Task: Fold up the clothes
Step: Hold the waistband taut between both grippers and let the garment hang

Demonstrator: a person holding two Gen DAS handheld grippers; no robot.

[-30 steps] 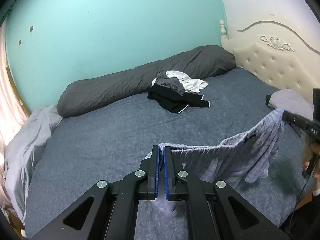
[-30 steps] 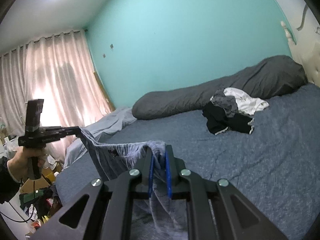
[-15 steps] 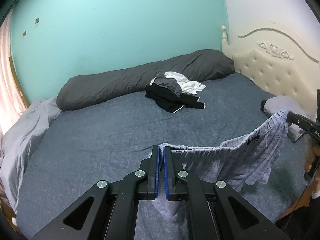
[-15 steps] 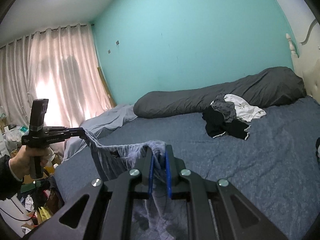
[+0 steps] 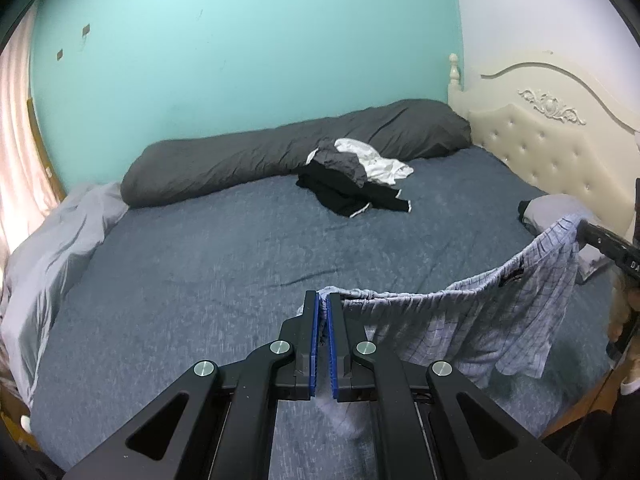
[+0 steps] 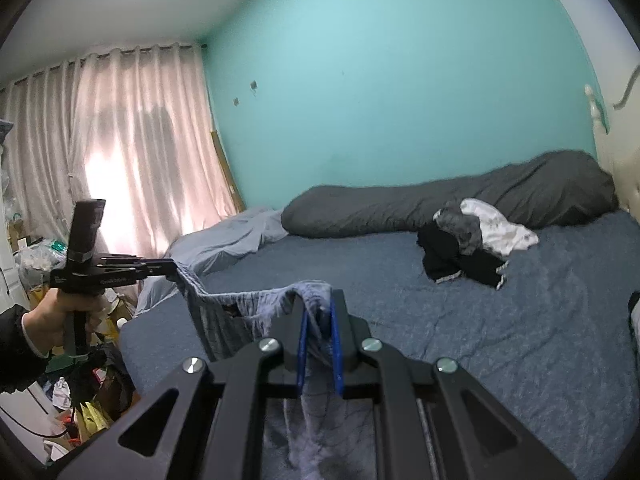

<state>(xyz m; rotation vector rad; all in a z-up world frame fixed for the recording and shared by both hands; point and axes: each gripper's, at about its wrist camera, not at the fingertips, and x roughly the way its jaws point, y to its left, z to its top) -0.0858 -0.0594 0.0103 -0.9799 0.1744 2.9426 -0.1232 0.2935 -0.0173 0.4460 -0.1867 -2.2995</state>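
Note:
Light blue checked shorts (image 5: 500, 320) hang stretched by the waistband between my two grippers, above the near side of the blue bed (image 5: 240, 264). My left gripper (image 5: 322, 300) is shut on one end of the waistband. In the left wrist view my right gripper (image 5: 580, 232) pinches the other end at the far right. In the right wrist view my right gripper (image 6: 318, 300) is shut on bunched cloth of the shorts (image 6: 248, 304), and my left gripper (image 6: 174, 270), held by a hand, grips the far end at the left.
A pile of black, grey and white clothes (image 5: 352, 180) lies mid-bed by a long dark grey bolster (image 5: 280, 156). A cream padded headboard (image 5: 548, 148) stands at the right. A grey quilt (image 5: 48, 256) lies at the foot. Curtains (image 6: 120, 140) and floor clutter (image 6: 92, 380) sit beyond the bed.
Both grippers have shifted over the bed with the shorts still stretched between them. The right one has risen a little. The shorts hang a bit flatter and wider.

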